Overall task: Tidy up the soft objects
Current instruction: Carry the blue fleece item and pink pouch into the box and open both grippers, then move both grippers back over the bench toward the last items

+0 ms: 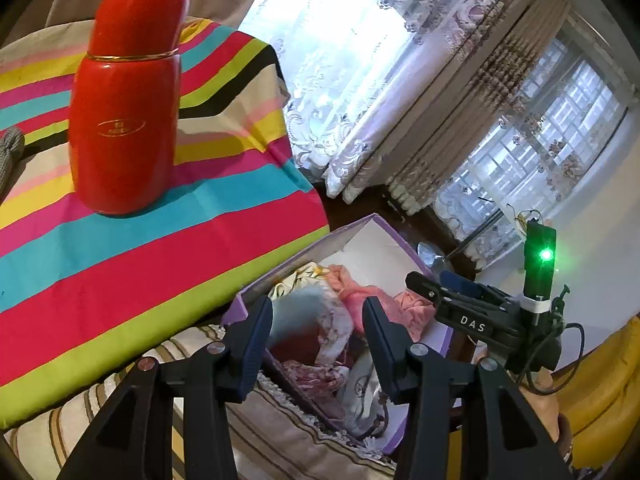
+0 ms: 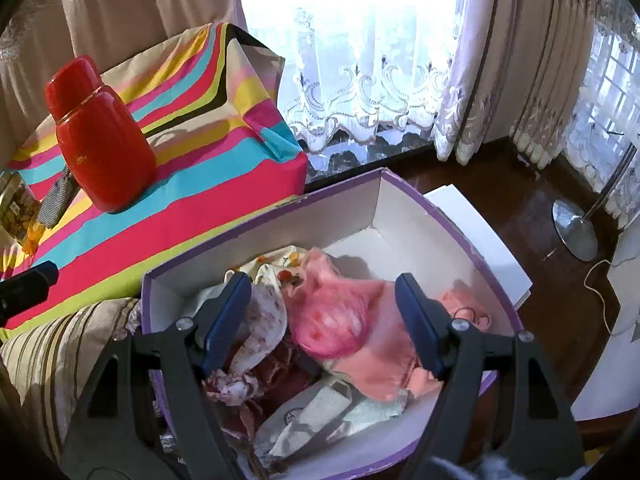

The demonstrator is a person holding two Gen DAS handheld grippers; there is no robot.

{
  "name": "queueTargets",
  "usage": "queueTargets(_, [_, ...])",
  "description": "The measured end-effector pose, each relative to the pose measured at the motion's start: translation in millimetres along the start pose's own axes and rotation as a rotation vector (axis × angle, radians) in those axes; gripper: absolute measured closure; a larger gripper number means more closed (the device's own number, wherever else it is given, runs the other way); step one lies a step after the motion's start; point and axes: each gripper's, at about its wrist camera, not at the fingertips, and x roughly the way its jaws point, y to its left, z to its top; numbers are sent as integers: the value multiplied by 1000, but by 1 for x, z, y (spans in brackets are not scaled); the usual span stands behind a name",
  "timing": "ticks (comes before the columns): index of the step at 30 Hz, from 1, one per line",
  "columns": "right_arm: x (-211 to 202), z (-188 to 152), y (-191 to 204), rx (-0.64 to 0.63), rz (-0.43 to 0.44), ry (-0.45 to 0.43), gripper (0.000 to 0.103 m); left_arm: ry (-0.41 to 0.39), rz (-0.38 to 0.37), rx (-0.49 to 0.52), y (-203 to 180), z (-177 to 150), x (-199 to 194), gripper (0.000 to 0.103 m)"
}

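"DAS" reads in white on the right gripper (image 1: 460, 300). Both it and the left gripper (image 1: 318, 340) hold their fingers apart, empty, above the purple box (image 2: 340, 196) of cloths (image 2: 340, 320).

Box (image 1: 280, 276) near corner hidden behind left gripper (image 1: 318, 344) arms; far side partly covered by right gripper (image 1: 460, 300). Lower clothes (image 2: 280, 372) buried under pink cloth (image 2: 340, 320), kinds not told apart. Flask (image 1: 124, 112) logo too small to read. Grey cloth (image 1: 10, 152) cut by left edge. Packet (image 2: 16, 208) cut off at left, label blurred. Lamp (image 2: 576, 232) top lost past right edge.
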Motion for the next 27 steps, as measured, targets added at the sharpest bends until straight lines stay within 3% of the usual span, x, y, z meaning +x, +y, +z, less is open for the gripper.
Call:
queueTargets(13, [-4,-1,31,-63,32,13,25,-61,65,-1,22,0,-28,55])
queueTargets(27, [-11,0,110,-224,110,37,25,-136,185,-82,97,5,-76,52])
